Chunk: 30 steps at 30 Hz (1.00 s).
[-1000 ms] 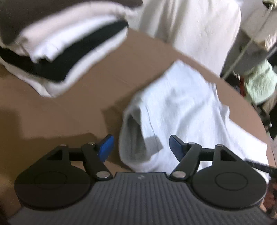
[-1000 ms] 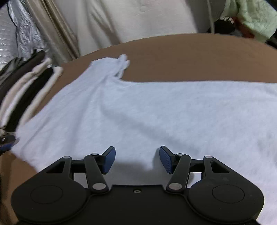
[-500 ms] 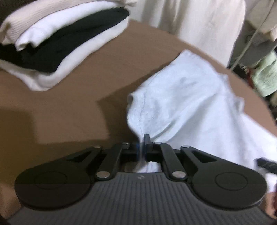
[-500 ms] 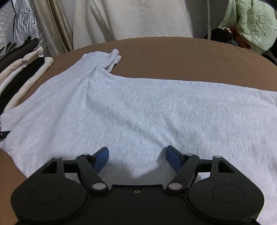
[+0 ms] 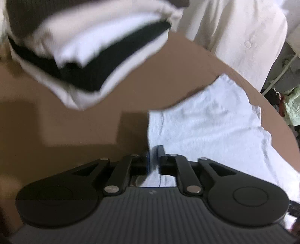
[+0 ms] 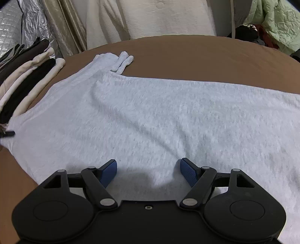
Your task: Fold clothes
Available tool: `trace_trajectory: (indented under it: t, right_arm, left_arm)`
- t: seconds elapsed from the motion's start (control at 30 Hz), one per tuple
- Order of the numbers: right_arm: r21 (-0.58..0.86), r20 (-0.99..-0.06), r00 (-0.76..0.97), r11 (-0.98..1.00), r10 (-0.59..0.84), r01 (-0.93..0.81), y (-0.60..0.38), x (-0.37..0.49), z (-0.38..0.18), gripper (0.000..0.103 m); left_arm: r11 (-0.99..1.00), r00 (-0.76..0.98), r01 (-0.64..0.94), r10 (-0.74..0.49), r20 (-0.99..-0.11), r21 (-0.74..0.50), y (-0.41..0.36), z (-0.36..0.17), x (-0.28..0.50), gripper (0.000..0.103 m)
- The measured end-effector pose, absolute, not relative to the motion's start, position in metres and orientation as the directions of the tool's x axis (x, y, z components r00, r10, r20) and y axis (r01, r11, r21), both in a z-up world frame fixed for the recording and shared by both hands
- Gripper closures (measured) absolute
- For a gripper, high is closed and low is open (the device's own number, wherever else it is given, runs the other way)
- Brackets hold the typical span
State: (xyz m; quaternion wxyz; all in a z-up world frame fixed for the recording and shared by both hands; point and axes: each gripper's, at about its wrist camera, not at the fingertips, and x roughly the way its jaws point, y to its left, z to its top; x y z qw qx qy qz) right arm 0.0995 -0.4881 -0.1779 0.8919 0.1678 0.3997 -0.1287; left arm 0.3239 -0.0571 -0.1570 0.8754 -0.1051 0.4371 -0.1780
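A light grey T-shirt [image 6: 150, 116] lies spread flat on the brown table [image 6: 206, 56], one sleeve [image 6: 121, 62] folded at the far edge. In the left wrist view my left gripper [image 5: 154, 157] pinches the shirt's [image 5: 206, 127] near edge between its blue pads; the jaws are opening slightly, with cloth still between them. The picture there is blurred. My right gripper [image 6: 148, 169] hovers open just over the shirt's near side, with nothing between its fingers.
A stack of folded white, black and beige clothes [image 5: 93, 56] sits on the table left of the shirt, also seen as the stack [image 6: 24, 78]. A person in white clothing [image 6: 159, 16] stands behind the table. A green quilted garment [image 6: 277, 22] lies at the back right.
My left gripper went from open to shut on the shirt's edge and shifted, pulling the cloth; the stack now looks closer. My right gripper's jaws widened a little and it stayed in place.
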Motion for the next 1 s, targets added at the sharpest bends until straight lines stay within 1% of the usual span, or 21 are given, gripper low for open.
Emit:
trace_trajectory:
  t: [0.03, 0.07, 0.1, 0.17, 0.2, 0.27, 0.33, 0.37, 0.5, 0.53, 0.57, 0.6, 0.63, 0.7, 0.77, 0.8, 0.83, 0.87, 0.9, 0.93, 1.0]
  right_arm:
    - [0.188, -0.760, 0.642, 0.914, -0.097, 0.360, -0.491, 0.099, -0.175, 0.025]
    - [0.172, -0.763, 0.636, 0.913, -0.114, 0.370, -0.496, 0.098, -0.171, 0.025]
    - [0.153, -0.760, 0.634, 0.908, -0.145, 0.390, -0.502, 0.096, -0.166, 0.025]
    - [0.130, -0.741, 0.638, 0.886, -0.211, 0.444, -0.521, 0.090, -0.155, 0.024]
    - [0.137, -0.728, 0.643, 0.869, -0.238, 0.476, -0.534, 0.084, -0.150, 0.024]
    - [0.157, -0.707, 0.645, 0.825, -0.291, 0.544, -0.564, 0.072, -0.141, 0.024]
    - [0.160, -0.697, 0.631, 0.783, -0.342, 0.601, -0.591, 0.060, -0.136, 0.024]
    - [0.151, -0.692, 0.620, 0.766, -0.369, 0.625, -0.605, 0.054, -0.134, 0.024]
    - [0.110, -0.694, 0.564, 0.708, -0.448, 0.698, -0.657, 0.037, -0.132, 0.023]
    - [0.119, -0.700, 0.556, 0.695, -0.448, 0.709, -0.668, 0.035, -0.135, 0.023]
    - [0.127, -0.706, 0.548, 0.682, -0.447, 0.720, -0.679, 0.033, -0.138, 0.023]
    - [0.141, -0.714, 0.544, 0.671, -0.441, 0.728, -0.689, 0.031, -0.141, 0.022]
    - [0.167, -0.722, 0.549, 0.663, -0.422, 0.730, -0.699, 0.031, -0.147, 0.022]
    - [0.215, -0.714, 0.584, 0.674, -0.385, 0.707, -0.707, 0.035, -0.157, 0.021]
    - [0.258, -0.692, 0.631, 0.697, -0.350, 0.669, -0.710, 0.042, -0.164, 0.019]
    - [0.264, -0.683, 0.646, 0.709, -0.342, 0.654, -0.710, 0.046, -0.168, 0.019]
    - [0.234, -0.679, 0.642, 0.723, -0.357, 0.650, -0.708, 0.053, -0.171, 0.024]
    - [0.205, -0.675, 0.642, 0.743, -0.365, 0.638, -0.706, 0.059, -0.173, 0.036]
    - [0.180, -0.678, 0.636, 0.756, -0.368, 0.629, -0.706, 0.064, -0.172, 0.073]
    - [0.156, -0.672, 0.636, 0.768, -0.378, 0.621, -0.704, 0.066, -0.169, 0.091]
    - [0.109, -0.619, 0.661, 0.787, -0.424, 0.608, -0.694, 0.063, -0.148, 0.094]
  left_arm:
    - [0.915, 0.558, 0.222, -0.403, -0.725, -0.338, -0.055, -0.156, 0.325, 0.071]
    - [0.908, 0.543, 0.211, -0.417, -0.729, -0.363, -0.049, -0.159, 0.326, 0.062]
    - [0.896, 0.523, 0.195, -0.440, -0.730, -0.400, -0.043, -0.162, 0.327, 0.050]
    - [0.822, 0.450, 0.128, -0.547, -0.706, -0.555, -0.028, -0.174, 0.334, 0.049]
    - [0.772, 0.414, 0.079, -0.600, -0.684, -0.630, -0.024, -0.181, 0.339, 0.046]
    - [0.694, 0.396, 0.012, -0.665, -0.634, -0.720, -0.016, -0.192, 0.342, 0.038]
    - [0.621, 0.405, 0.001, -0.717, -0.568, -0.784, -0.016, -0.202, 0.352, 0.025]
    - [0.586, 0.405, 0.012, -0.744, -0.531, -0.811, -0.019, -0.208, 0.359, 0.023]
    - [0.584, 0.431, 0.077, -0.750, -0.501, -0.808, -0.034, -0.207, 0.369, 0.023]
    - [0.600, 0.431, 0.118, -0.749, -0.504, -0.791, -0.044, -0.207, 0.370, 0.027]
    - [0.626, 0.433, 0.151, -0.738, -0.518, -0.766, -0.050, -0.205, 0.368, 0.034]
    - [0.649, 0.435, 0.183, -0.727, -0.532, -0.738, -0.056, -0.203, 0.366, 0.063]
    - [0.671, 0.437, 0.215, -0.716, -0.545, -0.709, -0.061, -0.201, 0.364, 0.099]
    - [0.697, 0.444, 0.268, -0.702, -0.557, -0.665, -0.071, -0.198, 0.360, 0.097]
    - [0.607, 0.448, 0.234, -0.760, -0.470, -0.759, -0.064, -0.201, 0.363, 0.097]
    - [0.590, 0.453, 0.214, -0.766, -0.456, -0.779, -0.060, -0.201, 0.364, 0.097]
    - [0.603, 0.462, 0.215, -0.756, -0.464, -0.768, -0.057, -0.198, 0.365, 0.097]
    - [0.642, 0.478, 0.238, -0.730, -0.488, -0.729, -0.060, -0.194, 0.364, 0.097]
    - [0.685, 0.491, 0.275, -0.704, -0.514, -0.675, -0.064, -0.187, 0.361, 0.097]
    - [0.716, 0.503, 0.304, -0.681, -0.532, -0.629, -0.067, -0.181, 0.357, 0.097]
    - [0.719, 0.507, 0.323, -0.680, -0.529, -0.615, -0.071, -0.172, 0.353, 0.097]
